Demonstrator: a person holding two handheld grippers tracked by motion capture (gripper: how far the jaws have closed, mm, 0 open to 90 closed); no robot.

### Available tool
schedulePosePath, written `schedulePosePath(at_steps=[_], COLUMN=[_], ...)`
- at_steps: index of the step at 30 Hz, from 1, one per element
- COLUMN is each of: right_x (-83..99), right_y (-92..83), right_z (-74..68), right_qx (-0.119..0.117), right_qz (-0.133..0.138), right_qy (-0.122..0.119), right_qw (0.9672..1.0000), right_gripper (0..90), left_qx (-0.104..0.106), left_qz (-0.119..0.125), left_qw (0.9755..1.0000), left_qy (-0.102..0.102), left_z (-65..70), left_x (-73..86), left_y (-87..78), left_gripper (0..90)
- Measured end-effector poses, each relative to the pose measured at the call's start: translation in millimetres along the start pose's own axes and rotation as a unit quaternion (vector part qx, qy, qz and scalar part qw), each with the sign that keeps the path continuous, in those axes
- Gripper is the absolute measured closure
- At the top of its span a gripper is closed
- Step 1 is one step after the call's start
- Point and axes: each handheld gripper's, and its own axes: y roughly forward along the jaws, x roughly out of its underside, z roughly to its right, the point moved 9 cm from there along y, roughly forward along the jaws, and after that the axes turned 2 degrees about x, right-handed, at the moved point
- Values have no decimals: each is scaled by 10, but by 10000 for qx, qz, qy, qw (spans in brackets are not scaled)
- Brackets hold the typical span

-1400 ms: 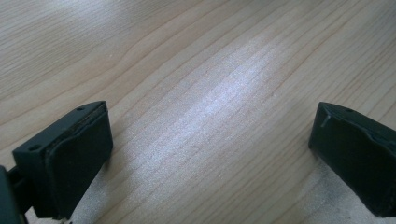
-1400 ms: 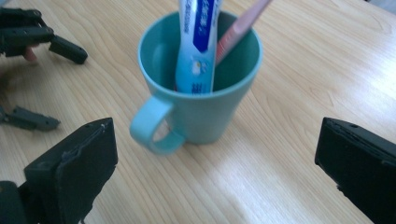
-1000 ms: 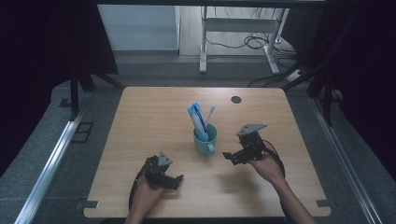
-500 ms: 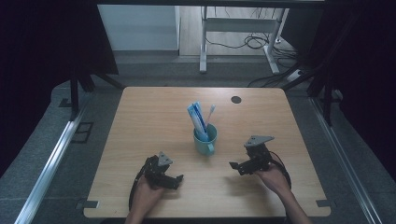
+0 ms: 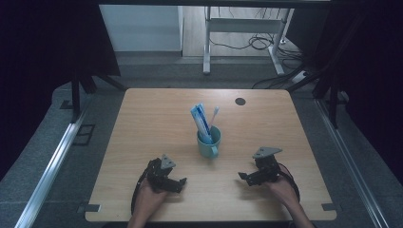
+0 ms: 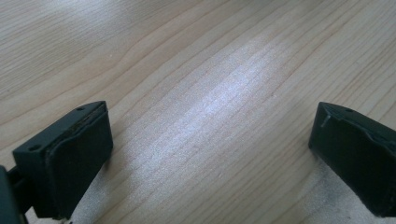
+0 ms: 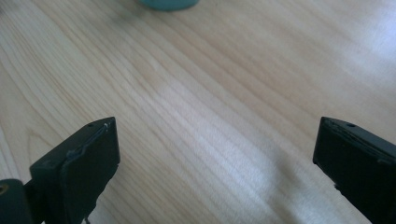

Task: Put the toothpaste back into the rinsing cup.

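Near the bench's (image 5: 142, 114) front edge, left of middle, the left gripper (image 5: 177, 183) rests low on the wood where it lay a second ago, its fingers (image 6: 70, 154) spread wide over bare grain with nothing between them. At mid-bench stands the teal cup (image 5: 209, 141), upright, with a blue-and-white tube (image 5: 200, 119) and a toothbrush (image 5: 214, 115) standing in it, handle toward the front edge. To its right, the right gripper (image 5: 244, 178) has drawn back from beside the cup toward the front edge and now sits apart from it, fingers (image 7: 77, 172) spread and empty. That retreat suggests the cup's contents are placed and the work is finished or pausing.
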Motion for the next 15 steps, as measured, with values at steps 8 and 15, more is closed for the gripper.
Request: schedulePosePath(at_steps=[8, 15], right_x=[170, 194], right_y=[71, 72], right_z=[4, 16], right_qx=[-30, 94], right_qz=[-67, 96], right_qy=[90, 86], right_qw=[9999, 9999], right_gripper=[2, 13], left_qx=[0, -1], left_qz=[0, -1], left_qw=[10000, 10000], left_qy=[4, 14], left_z=[-1, -2], left_x=[0, 0], left_y=[0, 0], left_gripper=[0, 0])
